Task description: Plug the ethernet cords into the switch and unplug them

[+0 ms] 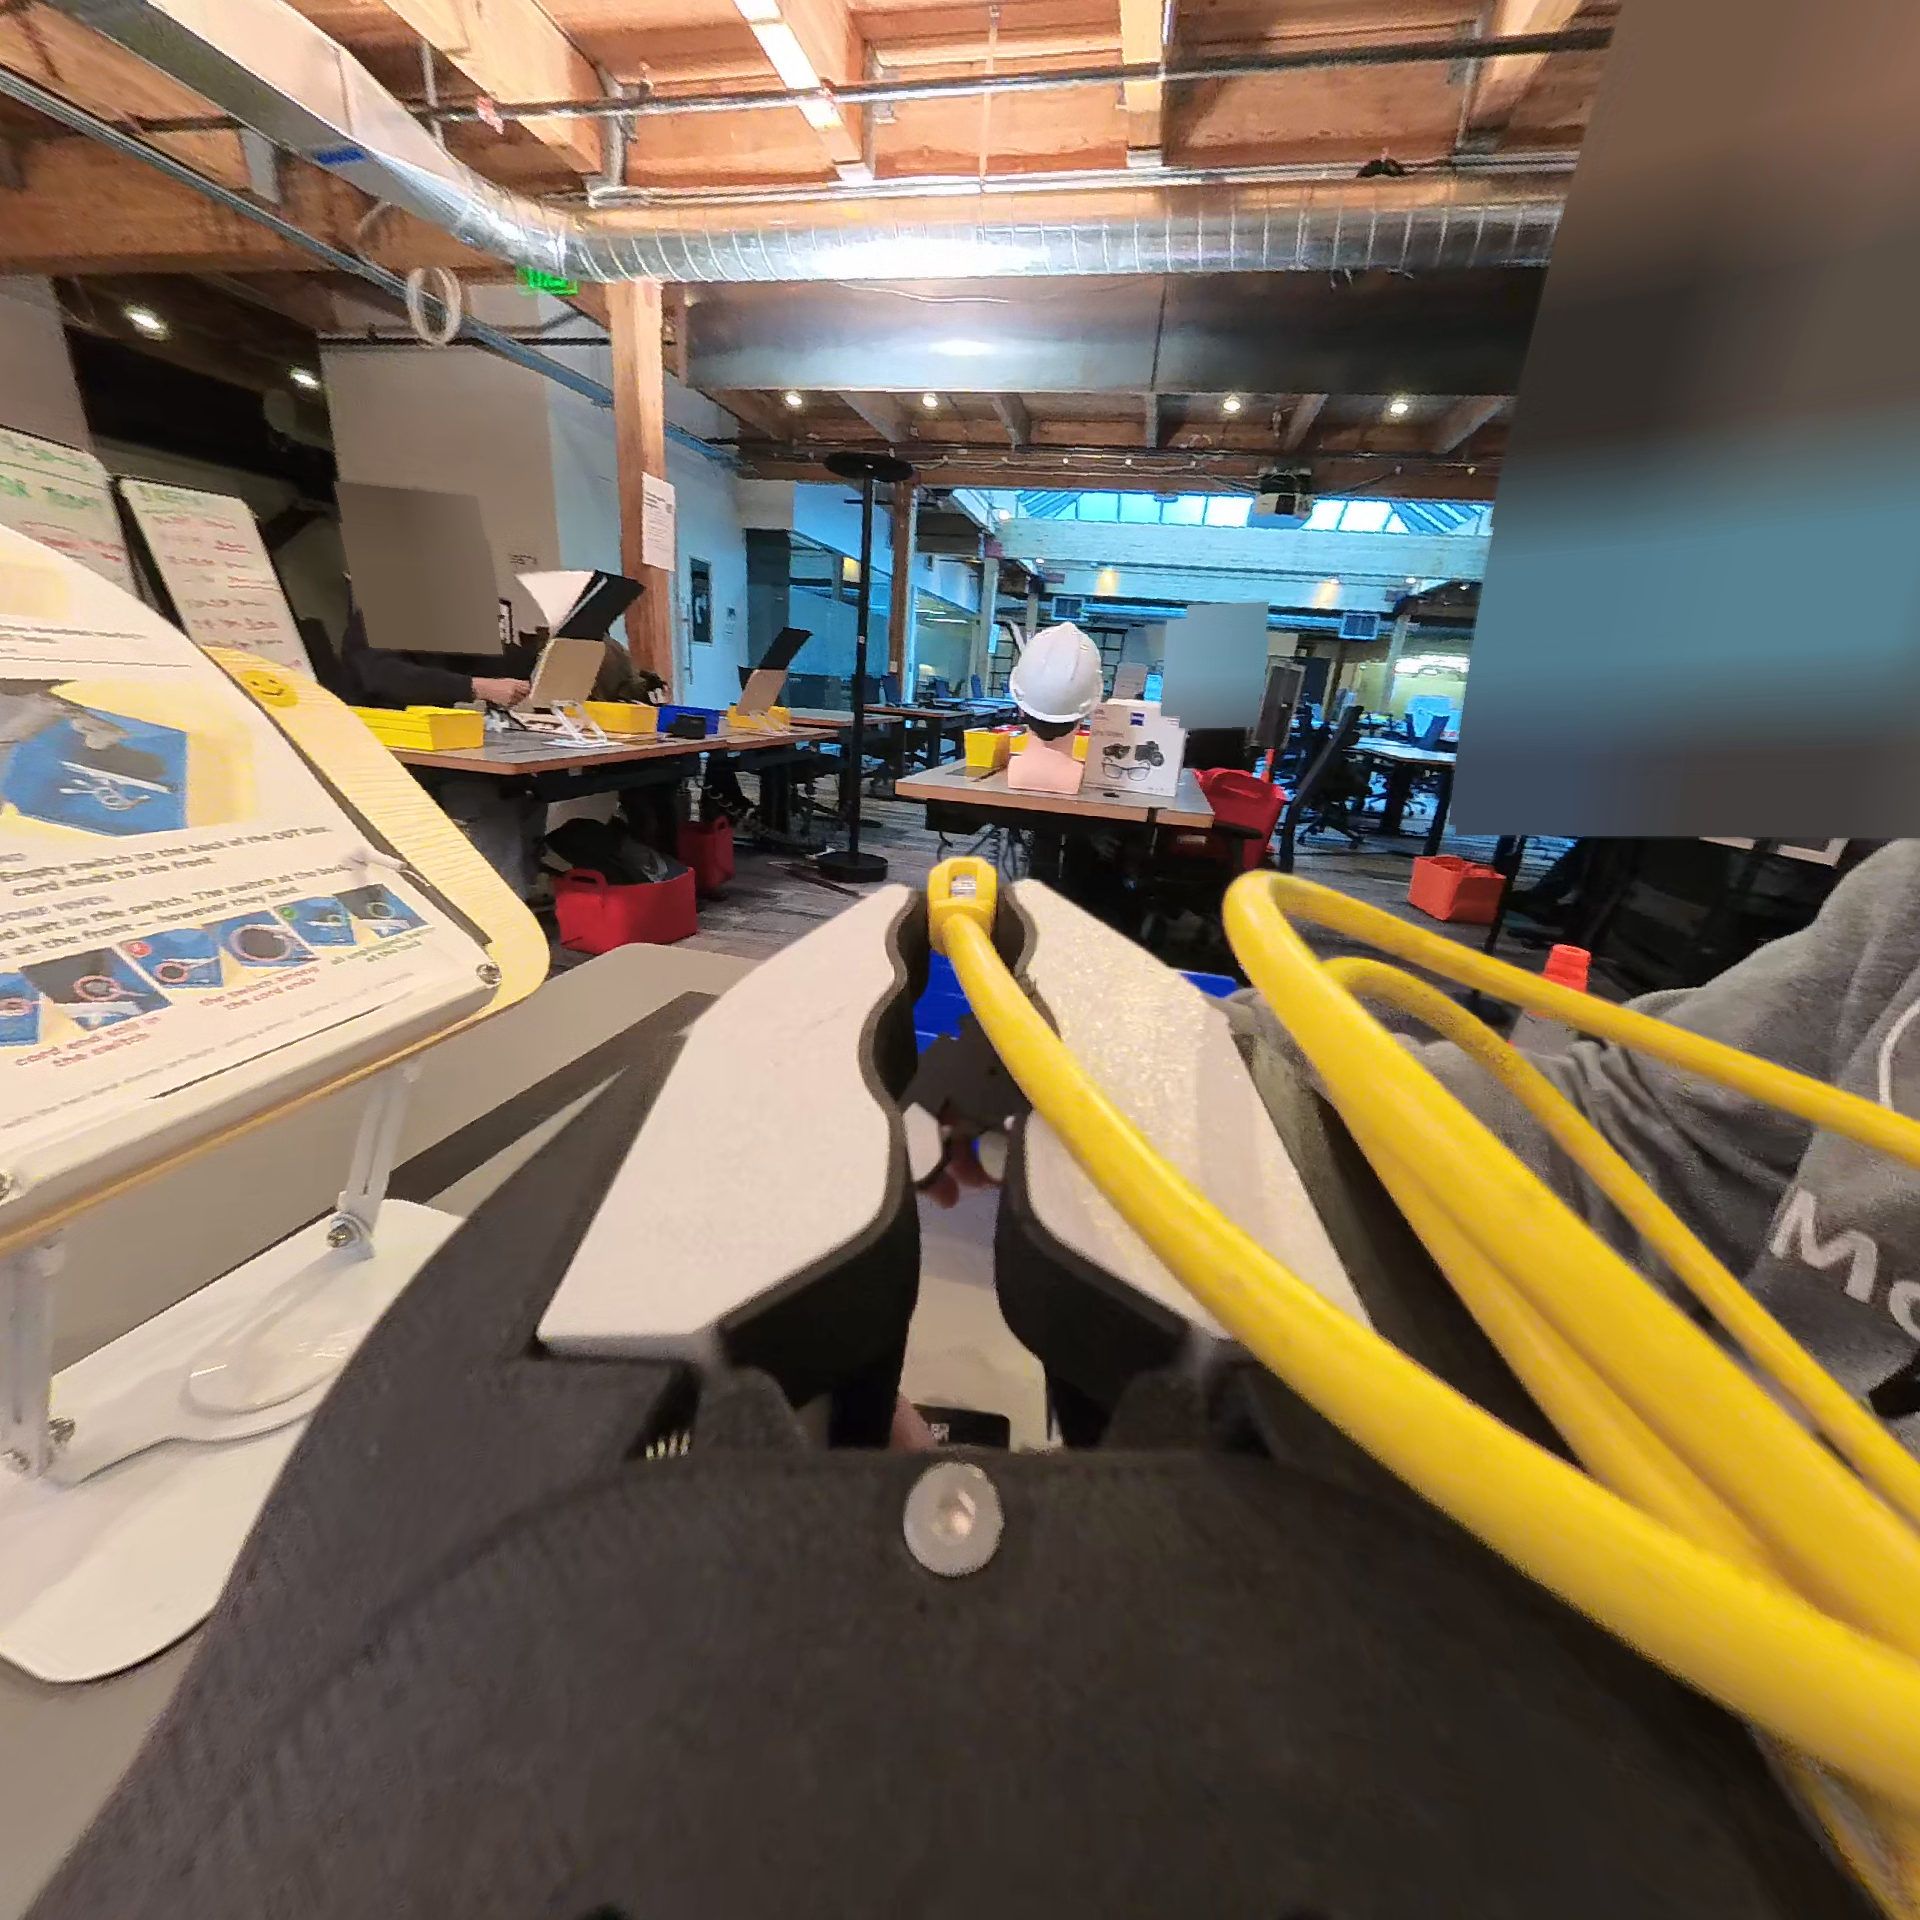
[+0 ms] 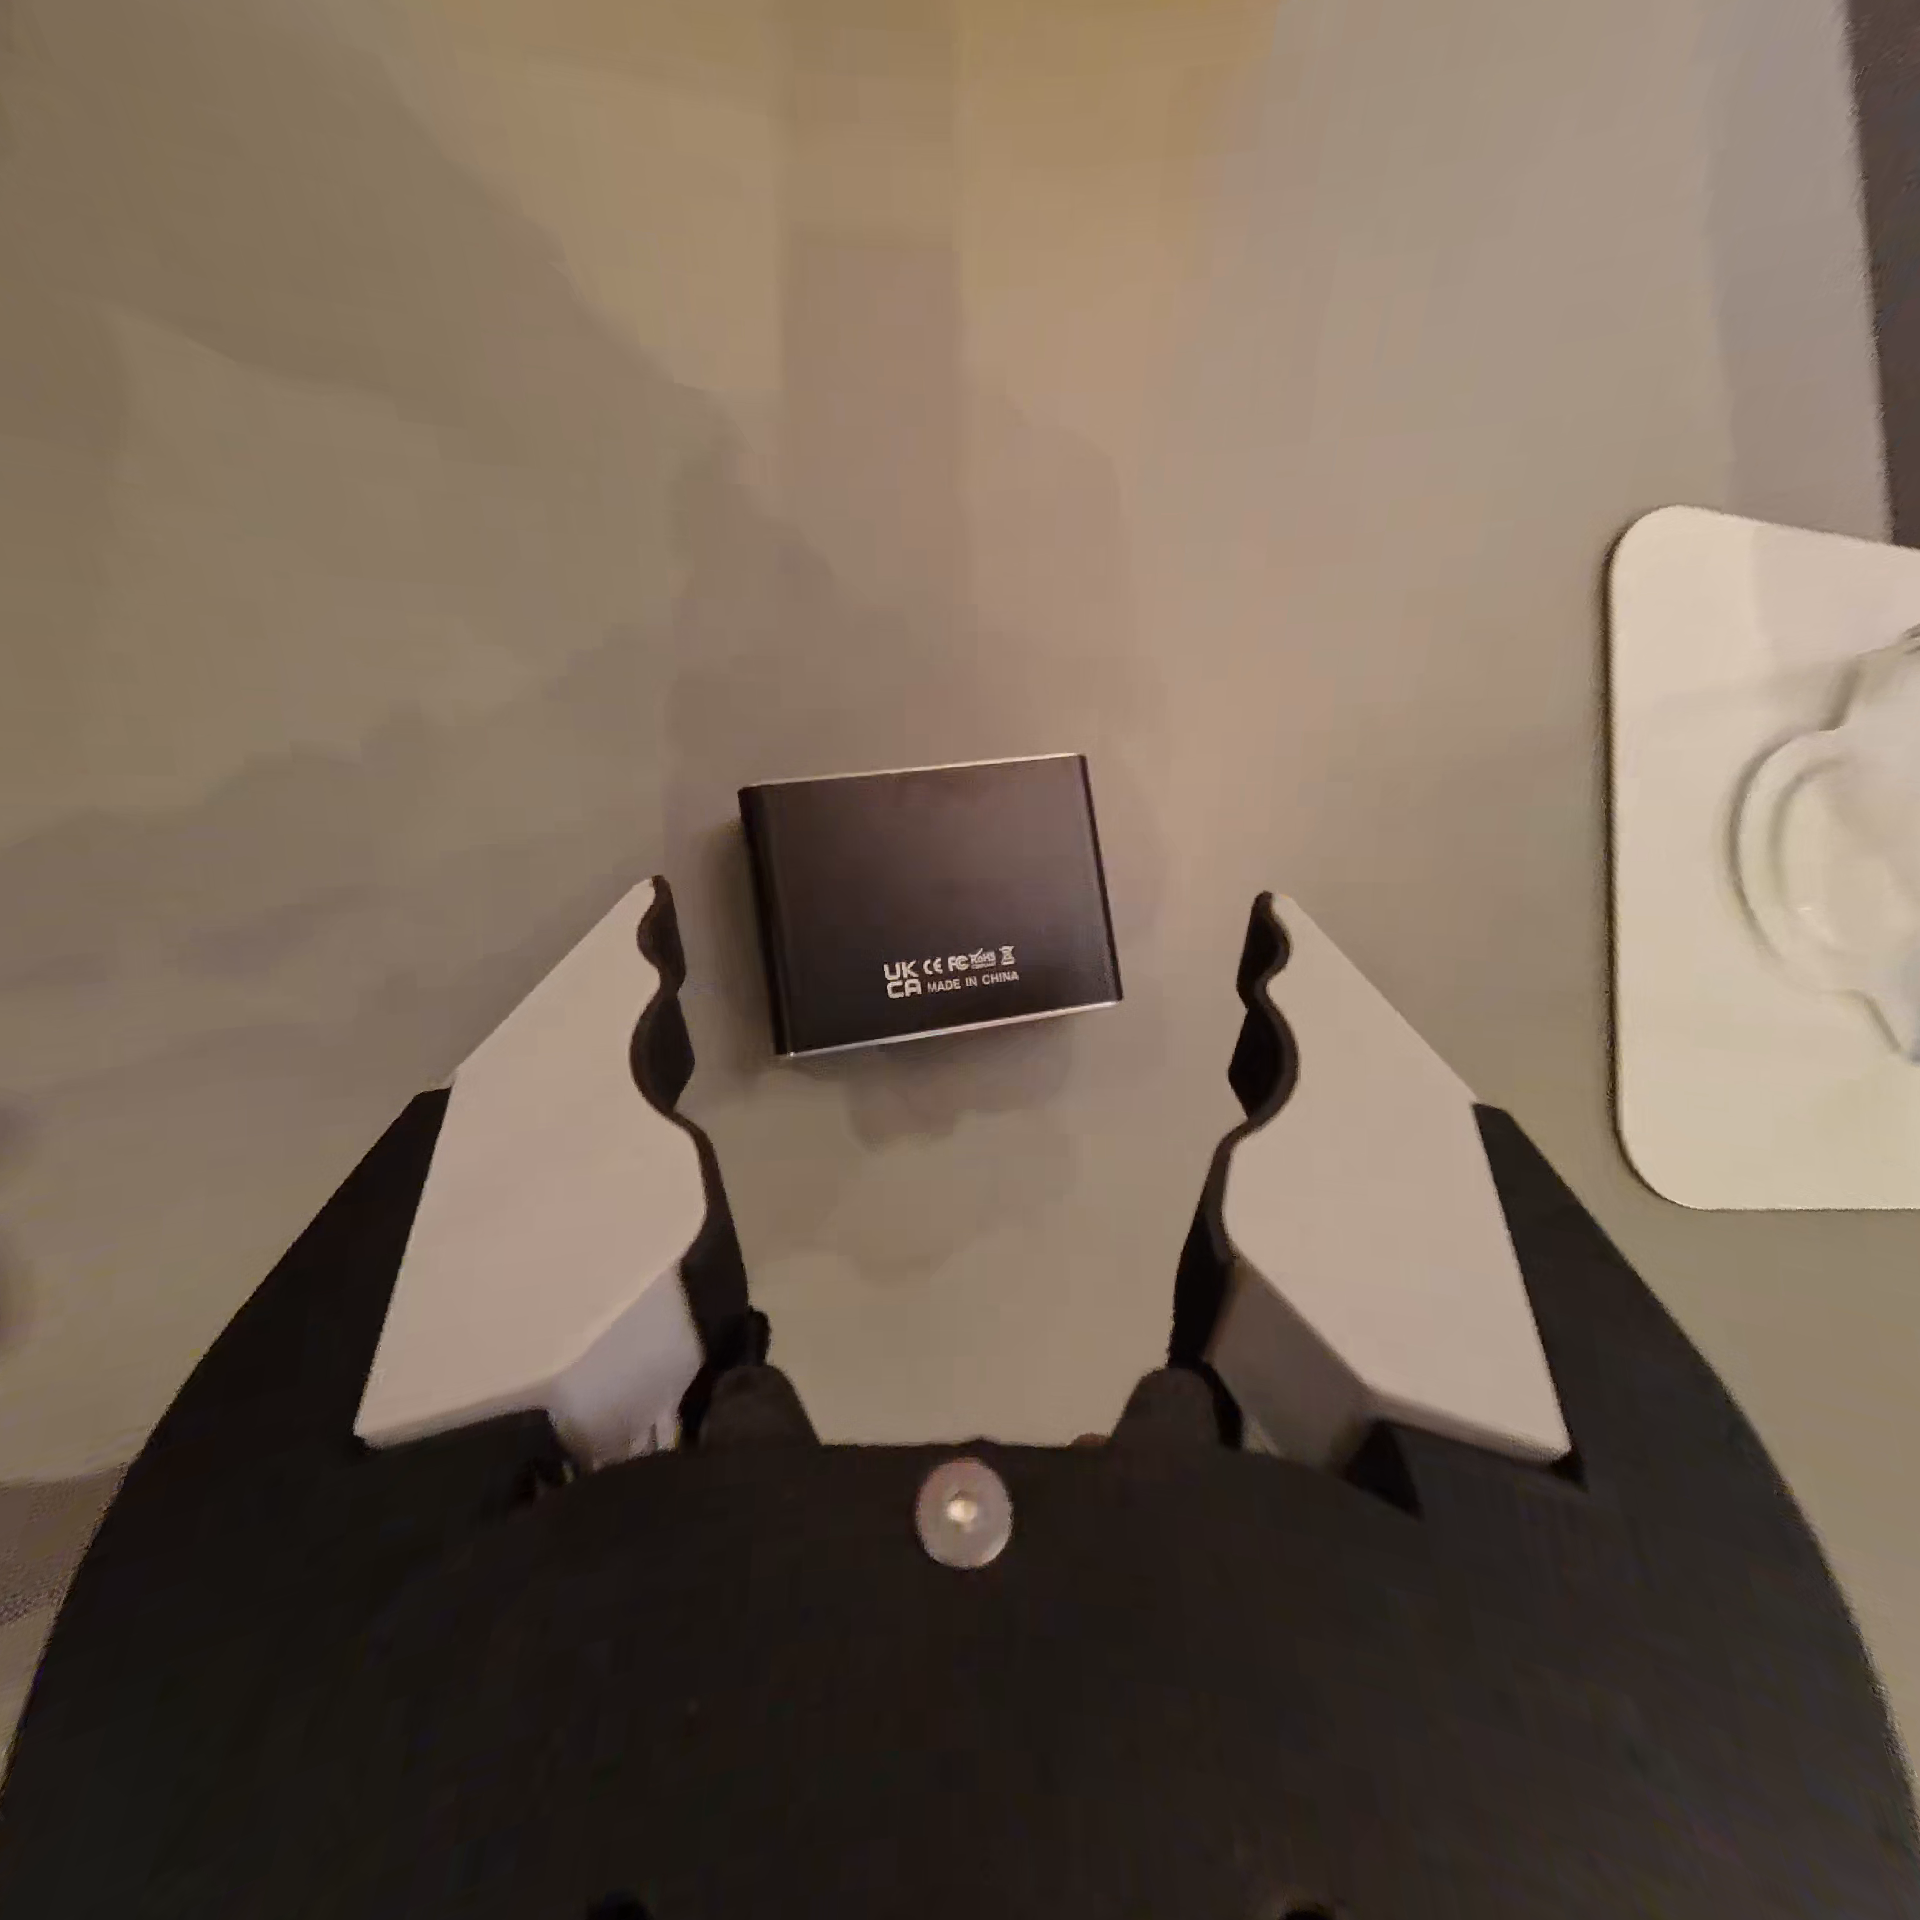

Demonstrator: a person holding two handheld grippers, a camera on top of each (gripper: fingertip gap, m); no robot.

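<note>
- Clamping the yellow ethernet cord just behind its plug, the left claw is raised, pointing out across the room.
- The cord's loops trail back on the right, over a grey sleeve.
- The right claw hangs spread wide above the black switch, touching nothing.
- The switch lies flat on the grey desk, between the fingertips.
- A white stand base sits right of it.

On my left gripper I see white fingers lined in black, over a black body. The ethernet cord is plain yellow, plug included. My right gripper repeats the white and black. The switch is black with small white markings and silver edges, on a grey surface. The stand base is white.
</note>
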